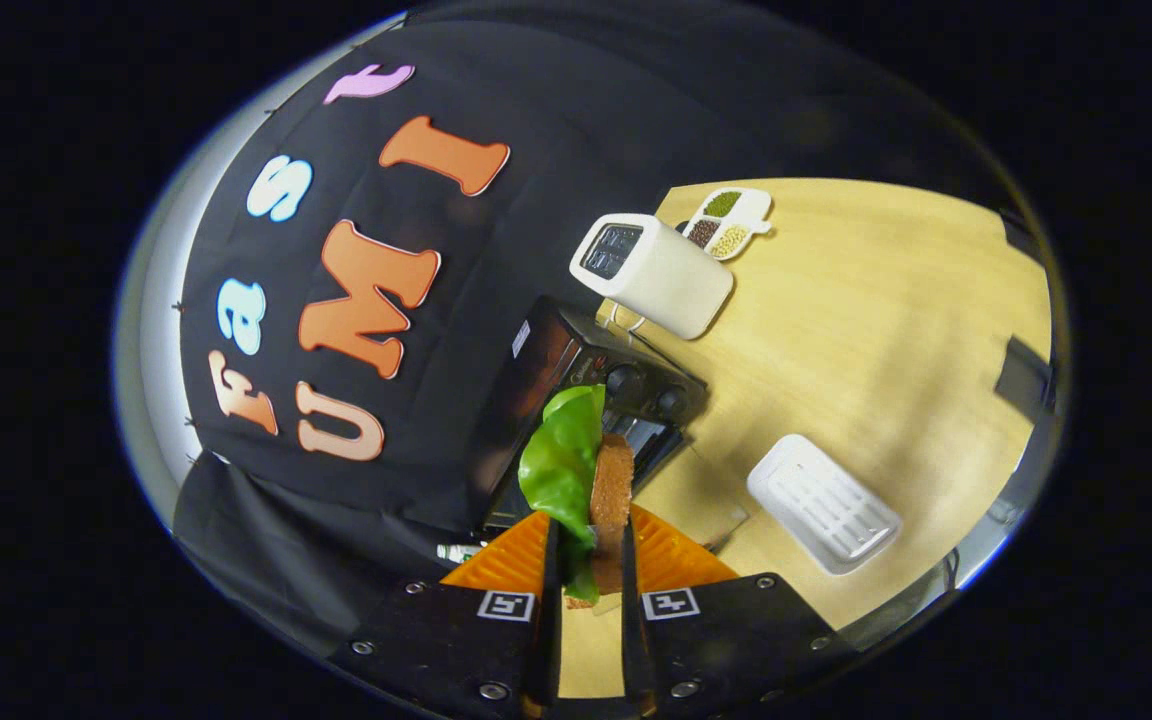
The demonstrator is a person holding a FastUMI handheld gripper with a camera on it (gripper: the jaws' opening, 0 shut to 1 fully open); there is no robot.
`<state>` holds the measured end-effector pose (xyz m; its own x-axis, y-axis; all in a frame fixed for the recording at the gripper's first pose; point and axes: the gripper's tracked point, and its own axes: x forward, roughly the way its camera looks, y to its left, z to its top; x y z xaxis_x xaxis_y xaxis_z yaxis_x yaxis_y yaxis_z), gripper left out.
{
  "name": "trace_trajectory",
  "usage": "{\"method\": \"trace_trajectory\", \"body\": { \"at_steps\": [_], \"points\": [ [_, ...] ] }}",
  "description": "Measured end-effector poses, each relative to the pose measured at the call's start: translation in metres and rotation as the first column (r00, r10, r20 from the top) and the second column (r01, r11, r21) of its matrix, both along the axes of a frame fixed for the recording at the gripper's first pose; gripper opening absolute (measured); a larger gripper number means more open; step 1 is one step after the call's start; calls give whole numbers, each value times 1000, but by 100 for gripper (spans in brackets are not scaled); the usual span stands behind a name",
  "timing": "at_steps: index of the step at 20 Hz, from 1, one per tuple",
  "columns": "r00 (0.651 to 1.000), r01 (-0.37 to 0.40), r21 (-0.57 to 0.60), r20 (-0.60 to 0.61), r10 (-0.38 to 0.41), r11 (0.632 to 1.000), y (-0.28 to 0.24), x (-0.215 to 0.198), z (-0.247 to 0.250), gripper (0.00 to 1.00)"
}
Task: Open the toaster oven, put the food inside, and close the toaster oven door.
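Gripper (591, 570) jaws nearly closed, both fingers pressing on sandwich (596, 480) of green lettuce leaf and brown bread slice, held on edge. Just beyond sandwich: black toaster oven (576, 370) against booth wall, knobs facing counter (876, 330); door state unclear behind food. Behind toaster oven: white toaster (651, 272) with cord. Beyond white toaster: divided dish (728, 222) of three kinds of grains. Right of fingers: white ribbed tray (824, 503), well apart from toaster oven on bare wood.
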<state>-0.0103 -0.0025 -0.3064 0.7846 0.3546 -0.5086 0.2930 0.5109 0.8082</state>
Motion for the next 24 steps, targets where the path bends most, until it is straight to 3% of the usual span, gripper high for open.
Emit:
{"method": "trace_trajectory", "body": {
  "at_steps": [3,7,10,14,19,21,22,23,24],
  "points": [
    [995,100,100,13,-102,990,34,14,-21,25],
    [987,158,116,-29,-155,981,65,37,-61,25],
    [976,211,179,8,-216,961,84,67,-72,25],
    [969,245,152,-17,-245,958,103,96,-101,25],
    [939,342,108,10,-345,934,120,126,-115,28],
    [932,363,105,-42,-361,926,123,136,-128,39],
    [937,349,108,-59,-344,931,130,136,-133,53],
    [945,326,127,-66,-320,937,139,137,-137,60],
    [953,300,140,-84,-290,944,152,134,-135,76]
  ]
}}
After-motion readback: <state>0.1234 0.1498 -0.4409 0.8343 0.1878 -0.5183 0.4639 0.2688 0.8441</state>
